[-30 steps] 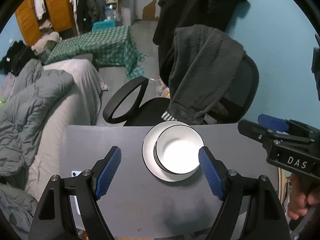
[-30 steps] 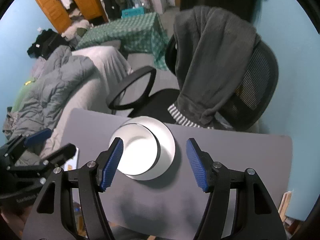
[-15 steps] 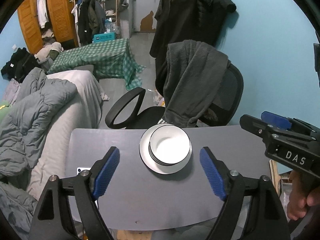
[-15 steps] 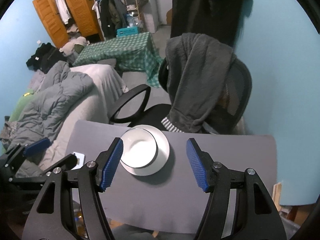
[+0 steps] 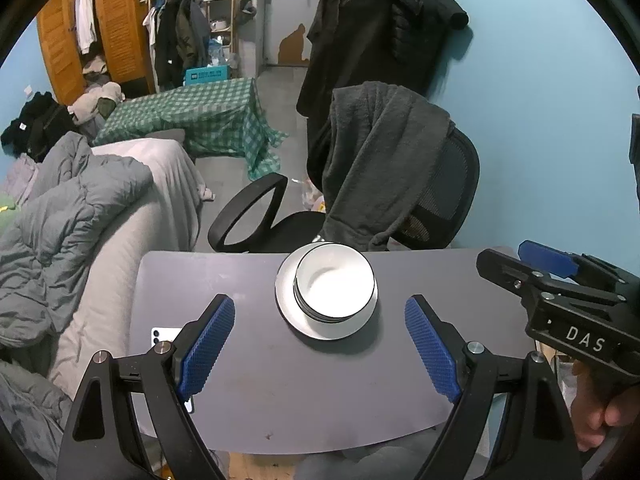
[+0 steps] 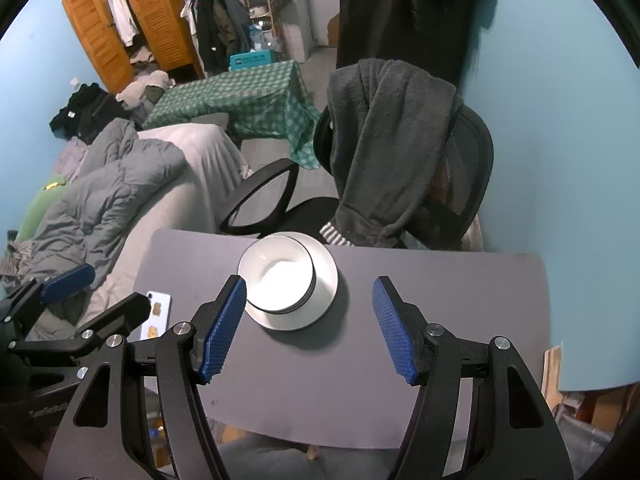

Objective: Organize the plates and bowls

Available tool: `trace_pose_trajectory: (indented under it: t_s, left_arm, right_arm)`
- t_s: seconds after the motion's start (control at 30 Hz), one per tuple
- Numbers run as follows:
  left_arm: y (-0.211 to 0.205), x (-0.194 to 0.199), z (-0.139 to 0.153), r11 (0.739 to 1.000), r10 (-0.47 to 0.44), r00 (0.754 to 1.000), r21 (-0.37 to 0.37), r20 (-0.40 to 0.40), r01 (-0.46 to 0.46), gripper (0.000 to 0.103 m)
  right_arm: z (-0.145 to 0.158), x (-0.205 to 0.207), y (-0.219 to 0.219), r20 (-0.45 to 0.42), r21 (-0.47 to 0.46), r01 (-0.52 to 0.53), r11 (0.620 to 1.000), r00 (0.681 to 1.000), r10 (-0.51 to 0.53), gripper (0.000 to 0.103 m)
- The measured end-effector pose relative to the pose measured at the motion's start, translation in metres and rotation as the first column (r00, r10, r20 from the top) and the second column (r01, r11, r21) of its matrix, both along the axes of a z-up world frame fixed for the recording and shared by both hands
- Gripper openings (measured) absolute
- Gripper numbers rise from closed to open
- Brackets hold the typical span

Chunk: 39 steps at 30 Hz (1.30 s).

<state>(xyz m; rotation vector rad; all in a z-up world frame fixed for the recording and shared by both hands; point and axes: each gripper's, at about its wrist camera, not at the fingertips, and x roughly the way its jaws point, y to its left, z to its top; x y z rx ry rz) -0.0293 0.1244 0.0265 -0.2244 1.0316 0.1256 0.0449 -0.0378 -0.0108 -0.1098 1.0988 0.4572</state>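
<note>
A white bowl (image 5: 336, 286) with a dark rim sits nested on a stack of bowls on a white plate (image 5: 324, 330) near the far edge of the grey table (image 5: 280, 392). The bowl (image 6: 276, 276) and plate (image 6: 326, 286) also show in the right wrist view. My left gripper (image 5: 320, 344) is open and empty, held back above the table's near half. My right gripper (image 6: 310, 328) is open and empty, also held back from the stack. Each gripper shows at the edge of the other's view.
A phone (image 6: 154, 314) lies at the table's left edge. A black office chair (image 5: 440, 196) draped with a grey garment stands just behind the table. A bed with a grey duvet (image 5: 72, 216) is on the left. Blue wall on the right.
Both grippers have drawn back and up from the stack, so the bowl and plate look smaller and more of the table shows. Both stay open.
</note>
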Motion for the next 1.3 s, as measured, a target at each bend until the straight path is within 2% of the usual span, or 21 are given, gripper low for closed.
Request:
trace_pose_trajectory:
  t_s: [0.67, 1.3]
  left_arm:
    - [0.007, -0.006, 0.000, 0.999, 0.006, 1.000, -0.047, -0.011, -0.007, 0.088]
    - [0.008, -0.008, -0.001, 0.999, 0.004, 1.000, -0.034, -0.007, -0.004, 0.088]
  right_arm:
    - [0.003, -0.007, 0.005, 0.007, 0.003, -0.002, 1.000, 1.000, 0.002, 0.064]
    - [0.004, -0.011, 0.009, 0.001, 0.001, 0.000, 1.000, 1.000, 0.000, 0.064]
